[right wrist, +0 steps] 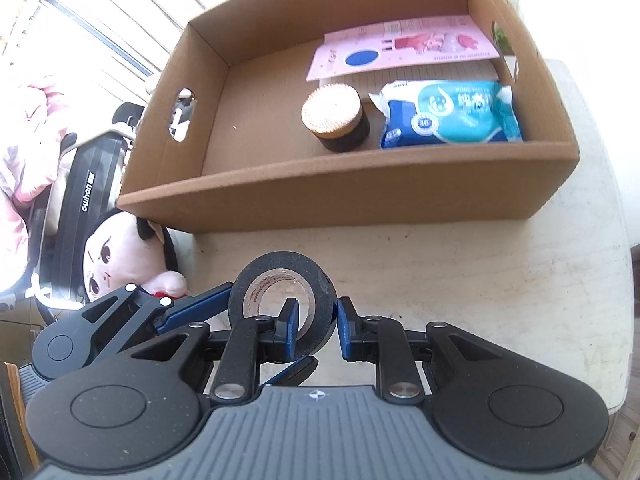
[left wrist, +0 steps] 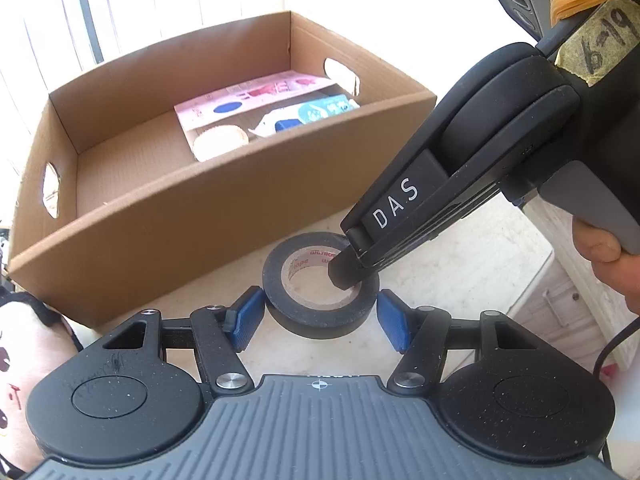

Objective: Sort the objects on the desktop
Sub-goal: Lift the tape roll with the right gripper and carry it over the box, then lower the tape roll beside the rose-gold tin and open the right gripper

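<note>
- Desk (right wrist: pixel 500 280) pale and bare ahead of the right fingers, with open room between the fingertips and the near wall of the box.
- Cardboard box (right wrist: pixel 320 196) straight ahead of both pairs of fingers, open on top, near wall standing as an edge to clear; left half of its floor free, judged room enough for another thing.
- Already in the box, far right of the fingers: pink card (right wrist: pixel 404 50), blue wipes pack (right wrist: pixel 448 116), small dark jar with a pale lid (right wrist: pixel 335 118). Sorting judged partly done.
- Plush doll (right wrist: pixel 120 256) left of the fingers, at the desk's edge beside the box corner; apparently still to be sorted.
- Black tape roll (left wrist: pixel 320 300) not yet in the box, between the blue pads of the left gripper (left wrist: pixel 320 316); those pads at its sides, contact too close to judge.
- Right gripper (right wrist: pixel 318 326) clamped on the roll's wall, one finger inside the core, one outside; roll tilted up on edge.
</note>
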Motion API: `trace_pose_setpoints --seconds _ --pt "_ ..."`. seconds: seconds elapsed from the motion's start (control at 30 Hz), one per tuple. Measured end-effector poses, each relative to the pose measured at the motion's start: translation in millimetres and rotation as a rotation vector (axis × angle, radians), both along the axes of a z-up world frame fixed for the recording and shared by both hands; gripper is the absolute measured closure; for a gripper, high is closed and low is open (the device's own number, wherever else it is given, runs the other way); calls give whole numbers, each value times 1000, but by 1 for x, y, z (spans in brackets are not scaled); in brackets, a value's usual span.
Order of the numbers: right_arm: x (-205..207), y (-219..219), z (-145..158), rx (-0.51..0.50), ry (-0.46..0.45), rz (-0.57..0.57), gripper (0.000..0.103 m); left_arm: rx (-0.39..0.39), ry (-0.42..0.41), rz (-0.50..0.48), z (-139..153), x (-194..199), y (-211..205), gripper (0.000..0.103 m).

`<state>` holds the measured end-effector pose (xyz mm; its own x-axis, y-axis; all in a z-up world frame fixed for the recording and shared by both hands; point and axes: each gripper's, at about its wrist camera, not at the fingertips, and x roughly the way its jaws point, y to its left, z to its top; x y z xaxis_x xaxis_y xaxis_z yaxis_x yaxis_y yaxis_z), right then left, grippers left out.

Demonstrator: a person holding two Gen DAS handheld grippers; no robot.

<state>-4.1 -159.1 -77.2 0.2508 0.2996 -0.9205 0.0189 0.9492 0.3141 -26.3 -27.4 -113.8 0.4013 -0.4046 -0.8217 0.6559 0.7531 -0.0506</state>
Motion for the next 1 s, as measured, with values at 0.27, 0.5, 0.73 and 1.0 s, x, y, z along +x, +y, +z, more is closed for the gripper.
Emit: trace_pose_setpoints --seconds 0.27,0.5,0.73,1.0 --pt "39 16 57 3 -147 41 80 -30 -118 50 53 16 19 41" --pt "97 23 40 20 -164 93 80 -24 -194 93 59 59 19 41" --pt "135 7 -12 78 2 70 80 -65 -66 121 24 101 17 41" --pt "156 -5 -42 120 158 56 80 -102 155 183 -2 131 9 41"
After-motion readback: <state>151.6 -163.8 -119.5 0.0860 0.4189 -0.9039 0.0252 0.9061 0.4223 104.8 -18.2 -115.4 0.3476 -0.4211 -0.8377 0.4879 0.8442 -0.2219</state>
